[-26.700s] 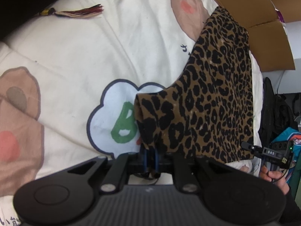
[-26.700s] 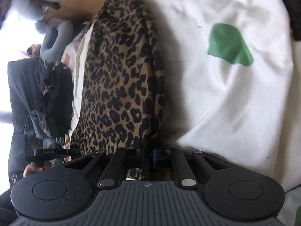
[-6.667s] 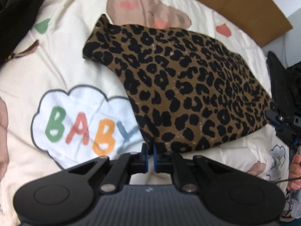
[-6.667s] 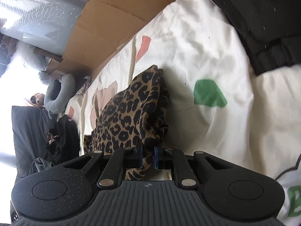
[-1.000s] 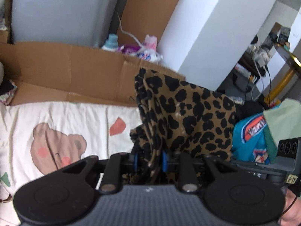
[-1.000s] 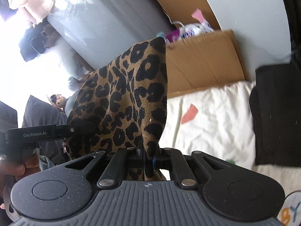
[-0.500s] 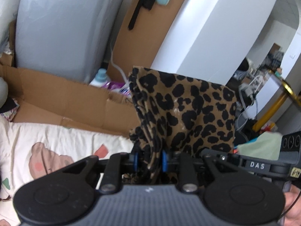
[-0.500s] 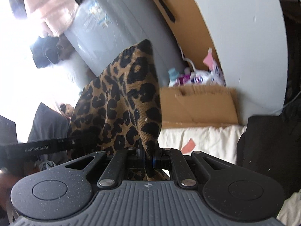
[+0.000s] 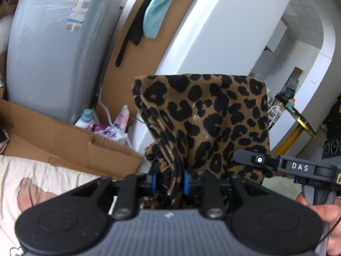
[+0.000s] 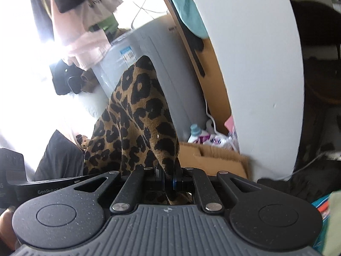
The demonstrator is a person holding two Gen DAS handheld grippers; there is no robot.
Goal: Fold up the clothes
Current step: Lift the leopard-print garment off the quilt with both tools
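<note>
Cloth (image 9: 204, 117) in leopard print hangs lifted in the air between the two grippers, clear of the bed (image 9: 42, 183). The left gripper (image 9: 168, 180) has its jaws closed on a thick bunched edge of the cloth, which fills the gap between the blue pads and rises above them as a wide panel with a straight top edge. The right gripper (image 10: 168, 179) also has its jaws clamped on the cloth (image 10: 136, 123); from there the fabric stands up in a narrowing peak. In the left view the right gripper (image 9: 283, 166) shows side-on just beside the cloth's right edge, with the hand (image 9: 326, 217) below it. Behind the cloth stand a grey appliance (image 9: 53, 49), a cardboard box (image 9: 70, 145) and a white pillar (image 9: 213, 32); a bottle (image 9: 85, 117) sits by the box. Half a second ago the cloth was held in the same way, but both views now tilt higher: less of the bed is seen and more of the appliance and pillar. Nearly seven seconds ago the cloth lay spread flat on the bed with the jaws gripping its near edge; now it is raised wholly off the sheet.
</note>
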